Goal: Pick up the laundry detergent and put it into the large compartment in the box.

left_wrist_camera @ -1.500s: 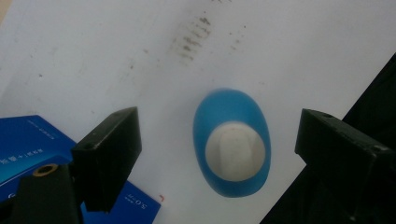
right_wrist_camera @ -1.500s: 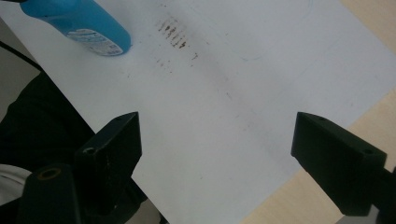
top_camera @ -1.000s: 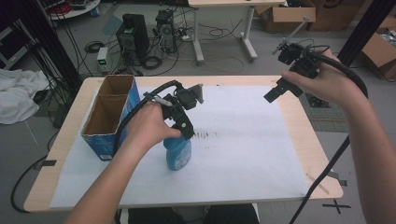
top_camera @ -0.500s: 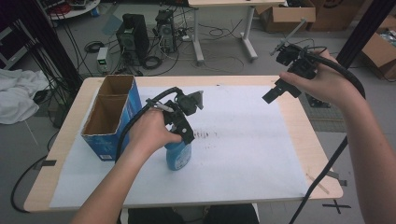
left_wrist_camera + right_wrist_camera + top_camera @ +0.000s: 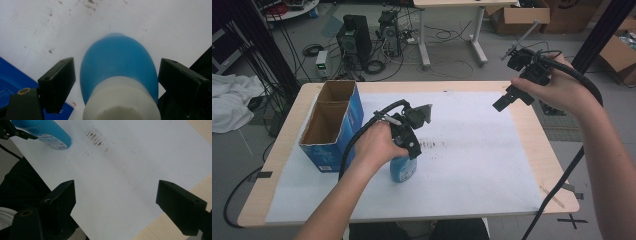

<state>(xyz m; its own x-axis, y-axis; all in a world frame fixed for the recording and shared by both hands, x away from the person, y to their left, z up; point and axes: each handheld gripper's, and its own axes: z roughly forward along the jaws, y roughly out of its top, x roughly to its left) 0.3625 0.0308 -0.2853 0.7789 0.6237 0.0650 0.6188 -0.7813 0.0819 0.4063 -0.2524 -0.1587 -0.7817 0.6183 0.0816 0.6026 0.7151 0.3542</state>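
A blue bottle (image 5: 403, 170) with a white cap stands upright on the white paper near the table's middle. My left gripper (image 5: 406, 152) comes down over its top. In the left gripper view the bottle (image 5: 117, 62) sits between the two jaws of my left gripper (image 5: 115, 80), with a gap on each side, so it is open. My right gripper (image 5: 508, 80) is held up in the air over the table's far right, open and holding nothing. The right gripper view looks down past my right gripper (image 5: 115, 202) at the paper, with the bottle (image 5: 50, 132) at the top left.
A blue cardboard box (image 5: 332, 125), open on top with two compartments, stands left of the bottle; its side (image 5: 15, 82) lies close to my left jaw. White paper (image 5: 472, 165) covers the table, with brown smudges (image 5: 432, 145) right of the bottle. Wooden table edge (image 5: 557, 165) runs along the right.
My left gripper has come down a little over the bottle's top. The bottle has stayed in place, and the right gripper has hardly moved.
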